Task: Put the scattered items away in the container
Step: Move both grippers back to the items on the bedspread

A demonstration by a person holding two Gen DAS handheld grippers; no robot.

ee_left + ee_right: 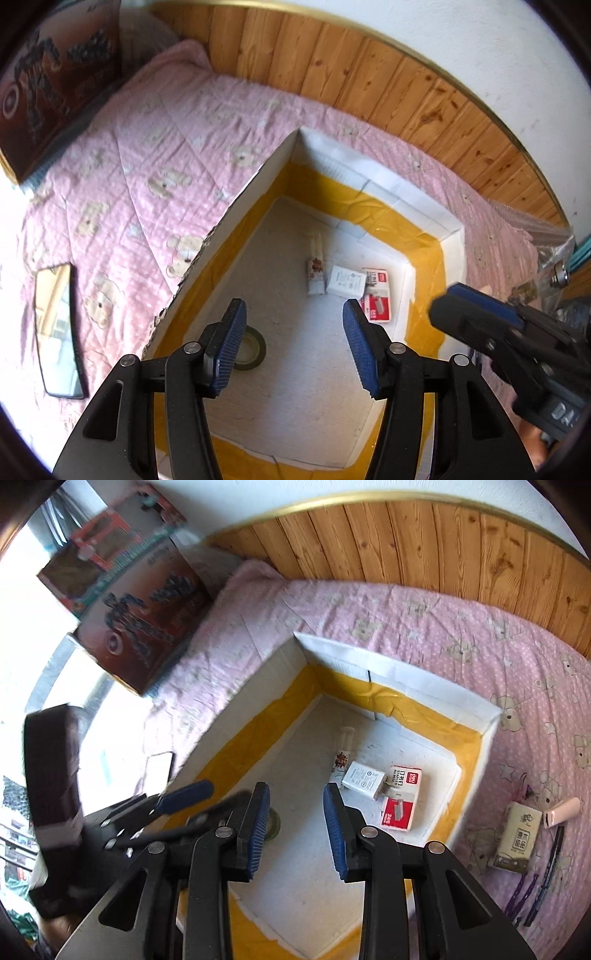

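The flat red-and-white cardboard staple box [397, 812] lying in the white foam container [406, 690] bears the number "24/6", while print on the second staple box [404, 775] and white charger block [364, 779] is too small to read.

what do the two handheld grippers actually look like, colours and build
Both match: the left gripper and right gripper have matte black angular linkage arms with cut-out slots and round silver pivot pins. Each finger carries a long blue ribbed pad. White lettering marks the right gripper's black body, too blurred to read. No cables show.
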